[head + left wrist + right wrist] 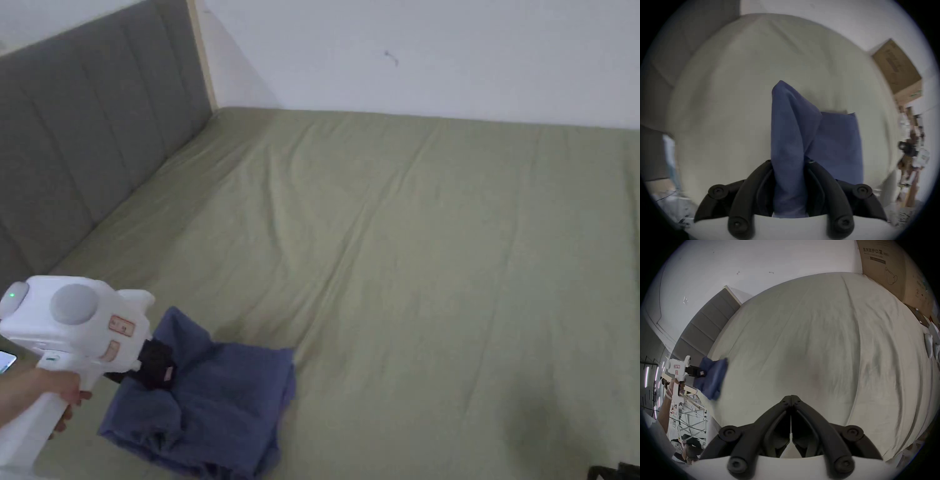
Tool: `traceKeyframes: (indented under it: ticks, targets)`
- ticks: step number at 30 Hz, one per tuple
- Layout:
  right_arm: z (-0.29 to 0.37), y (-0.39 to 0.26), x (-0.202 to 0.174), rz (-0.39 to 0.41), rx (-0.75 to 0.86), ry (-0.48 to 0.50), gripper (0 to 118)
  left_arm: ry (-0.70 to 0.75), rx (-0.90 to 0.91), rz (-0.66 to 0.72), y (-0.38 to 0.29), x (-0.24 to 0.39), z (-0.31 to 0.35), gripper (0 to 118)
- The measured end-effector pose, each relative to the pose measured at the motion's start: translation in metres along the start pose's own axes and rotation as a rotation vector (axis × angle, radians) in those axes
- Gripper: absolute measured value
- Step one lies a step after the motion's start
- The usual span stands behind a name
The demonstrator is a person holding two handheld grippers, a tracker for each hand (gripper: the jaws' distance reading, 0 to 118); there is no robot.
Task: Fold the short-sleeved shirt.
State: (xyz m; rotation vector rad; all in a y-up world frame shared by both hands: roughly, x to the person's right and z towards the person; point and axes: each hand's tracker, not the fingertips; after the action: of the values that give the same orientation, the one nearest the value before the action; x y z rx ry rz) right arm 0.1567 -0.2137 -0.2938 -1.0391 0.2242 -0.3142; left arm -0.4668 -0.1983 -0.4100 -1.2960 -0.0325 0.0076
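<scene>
The left gripper (156,369) has its jaws clamped on a bunched fold of the blue shirt (212,406), which sits folded at the near left edge of the bed (406,250). With only one pinch point, the stacked layers could slip or fan open if lifted or dragged. The right gripper (791,398), jaws together and empty, hangs over bare sheet. Its view adds a cardboard box (883,264) beyond the bed.
</scene>
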Motion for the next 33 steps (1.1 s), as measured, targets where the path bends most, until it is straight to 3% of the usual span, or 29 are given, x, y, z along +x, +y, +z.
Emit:
traceKeyframes:
  ticks: [3,5,6,9,10,12,14,15,16,18,25,29,31,33]
  targets:
    - [-0.005,0.0,0.001,-0.027,-0.003,-0.009,0,0.297,-0.006,-0.125,0.009,-0.03,-0.009,23]
    - [-0.007,0.001,-0.001,-0.028,-0.006,-0.016,0,0.36,0.011,-0.169,0.006,-0.046,-0.014,25]
    - [-0.007,0.001,-0.001,-0.031,0.001,-0.029,0,0.373,0.03,-0.143,0.006,-0.056,-0.017,41]
    - [-0.008,0.004,0.001,-0.022,-0.005,-0.05,0,0.36,0.06,-0.03,-0.002,-0.069,-0.012,107]
    - [-0.008,0.004,0.002,-0.023,-0.003,-0.055,0,0.329,0.074,-0.002,-0.006,-0.073,-0.006,112]
    - [-0.005,0.005,0.006,-0.038,0.005,-0.046,0,0.267,0.08,0.044,-0.011,-0.075,0.003,111]
    - [-0.004,0.004,0.008,-0.054,0.01,-0.035,0,0.212,0.072,0.092,-0.016,-0.065,0.019,106]
    - [-0.002,0.003,0.008,-0.055,0.013,-0.031,0,0.193,0.107,0.105,-0.019,-0.058,0.026,87]
    - [0.0,0.001,0.008,-0.053,0.016,-0.028,0,0.162,0.136,0.13,-0.022,-0.05,0.034,64]
    - [0.003,-0.003,0.008,-0.048,0.018,-0.018,0,0.084,0.181,0.17,-0.022,-0.037,0.041,1]
    - [0.024,-0.019,0.013,-0.03,0.054,-0.005,0,-0.093,0.379,0.143,-0.069,0.087,0.09,0]
    - [0.039,-0.03,0.015,-0.005,0.08,-0.013,0,-0.056,0.468,0.142,-0.105,0.165,0.119,0]
    - [0.058,-0.035,0.009,-0.003,0.127,-0.016,0,0.028,0.555,0.11,-0.12,0.202,0.131,0]
    - [0.078,-0.036,-0.001,0.028,0.251,-0.087,0,0.096,0.624,0.066,-0.132,0.235,0.143,0]
